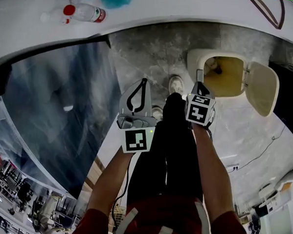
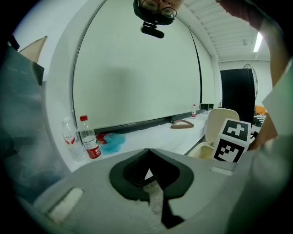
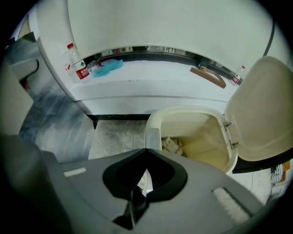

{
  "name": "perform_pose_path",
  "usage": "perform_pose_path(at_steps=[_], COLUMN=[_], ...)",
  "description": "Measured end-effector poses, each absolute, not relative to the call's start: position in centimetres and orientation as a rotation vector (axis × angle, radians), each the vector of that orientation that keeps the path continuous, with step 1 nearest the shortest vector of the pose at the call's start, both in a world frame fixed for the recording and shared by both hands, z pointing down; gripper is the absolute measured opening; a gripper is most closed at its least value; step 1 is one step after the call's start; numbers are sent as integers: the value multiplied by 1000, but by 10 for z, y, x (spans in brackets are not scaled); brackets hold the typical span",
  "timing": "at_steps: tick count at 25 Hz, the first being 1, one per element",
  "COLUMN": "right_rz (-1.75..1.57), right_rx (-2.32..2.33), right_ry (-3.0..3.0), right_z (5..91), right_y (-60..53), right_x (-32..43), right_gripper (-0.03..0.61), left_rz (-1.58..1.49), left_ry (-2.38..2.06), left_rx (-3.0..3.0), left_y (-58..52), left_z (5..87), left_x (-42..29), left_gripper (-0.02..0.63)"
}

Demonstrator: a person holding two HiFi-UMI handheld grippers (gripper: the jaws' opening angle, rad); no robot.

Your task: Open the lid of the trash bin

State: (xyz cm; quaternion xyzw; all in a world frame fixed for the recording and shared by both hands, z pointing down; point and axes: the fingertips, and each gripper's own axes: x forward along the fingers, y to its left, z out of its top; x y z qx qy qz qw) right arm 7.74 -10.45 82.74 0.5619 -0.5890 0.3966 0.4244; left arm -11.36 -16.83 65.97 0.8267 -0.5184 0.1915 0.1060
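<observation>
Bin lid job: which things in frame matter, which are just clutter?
Job:
- trash bin
- its lid, standing open
- right gripper, shut, empty, facing the bin
- left gripper, shut, empty

Clutter, all on the white ledge:
- red-capped water bottle
- crumpled blue item
- brown triangular piece
</observation>
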Motion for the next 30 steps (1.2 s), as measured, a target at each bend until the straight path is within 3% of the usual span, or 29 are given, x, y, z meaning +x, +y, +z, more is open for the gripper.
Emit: perform_pose_path(at_steps=[5,17,30], right_rz=[1020,917,869], right_rx=[1378,1296,1422], right_ry=[-1474,-1568,-1695], right_z=[806,718,602], right_y=[-82,-14,11], right_x=[68,41,40], right_gripper=[0,0,0], left_rz=[617,373,326], left_ry=[-1513,-1661,-1687], left_rx=[2519,2328,2279], left_y=[-162,-113,-24], left_z=[628,539,446], left_x=[-119,-142,-166], left_gripper=[5,5,5])
